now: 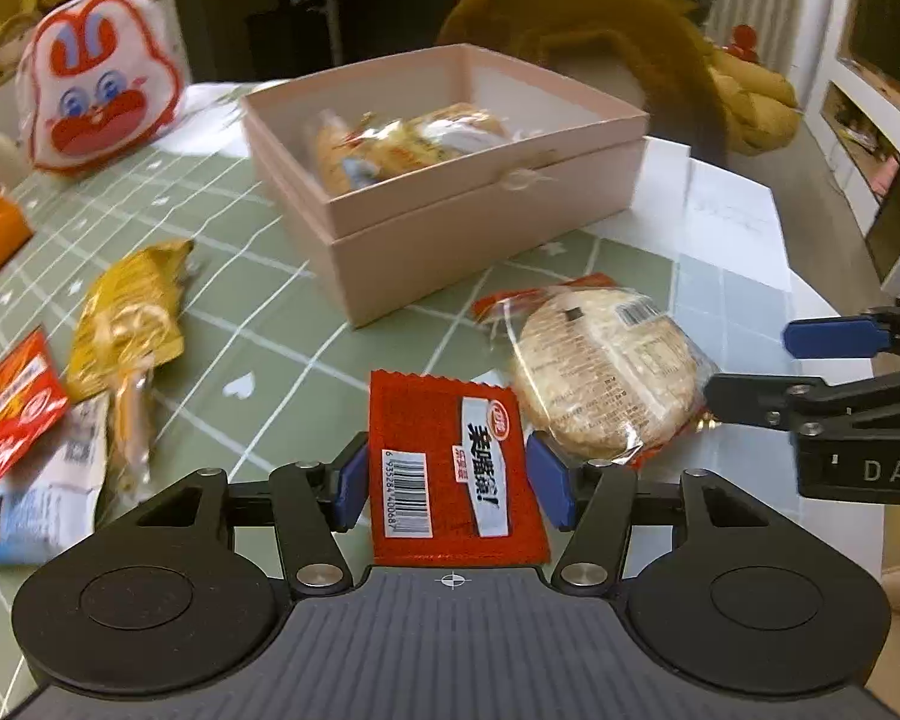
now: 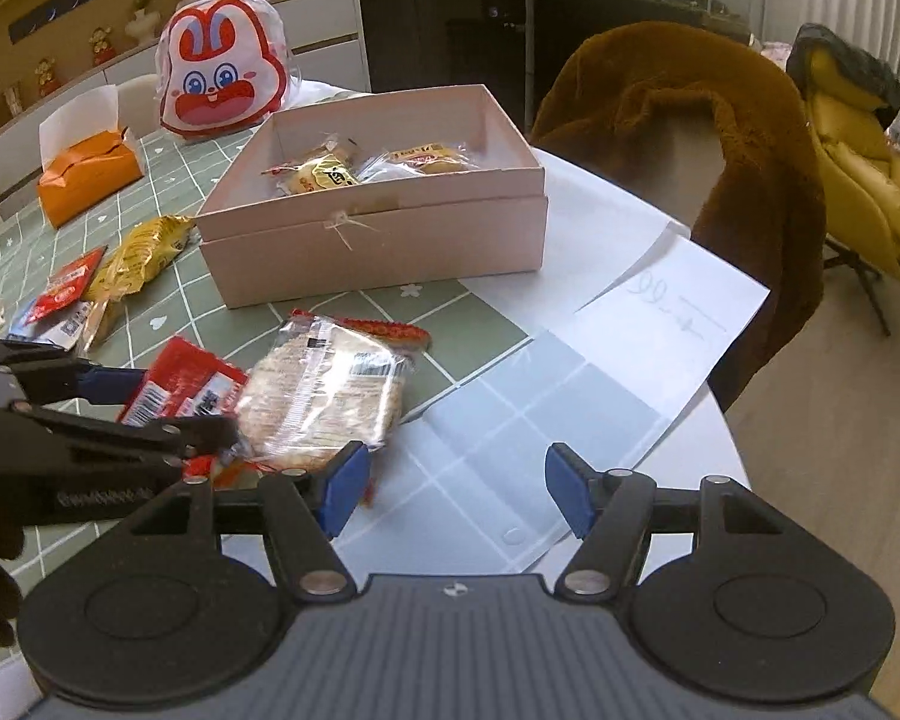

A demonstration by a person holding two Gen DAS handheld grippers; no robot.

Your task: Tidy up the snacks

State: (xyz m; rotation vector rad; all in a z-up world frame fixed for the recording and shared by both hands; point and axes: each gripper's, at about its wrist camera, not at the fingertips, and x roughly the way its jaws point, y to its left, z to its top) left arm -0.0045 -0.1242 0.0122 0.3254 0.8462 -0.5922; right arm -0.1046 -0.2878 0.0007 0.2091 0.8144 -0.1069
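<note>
Red packet (image 1: 450,468) between left fingers (image 1: 352,480) (unpressed)

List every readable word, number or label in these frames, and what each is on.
"6 935284 400687": barcode on the red packet.
"DAS": body of the right tongs; the rest is cut off.
Chinese print on the red packet's white band: too unclear to quote.
Round cracker pack label and handwriting on the paper sheet: unreadable.

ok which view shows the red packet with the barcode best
The left wrist view: the red packet lies flat between the left gripper pads, its barcode and label fully readable. In the right wrist view the same packet shows only as a slanted sliver, partly hidden behind the left gripper's fingers.
</note>
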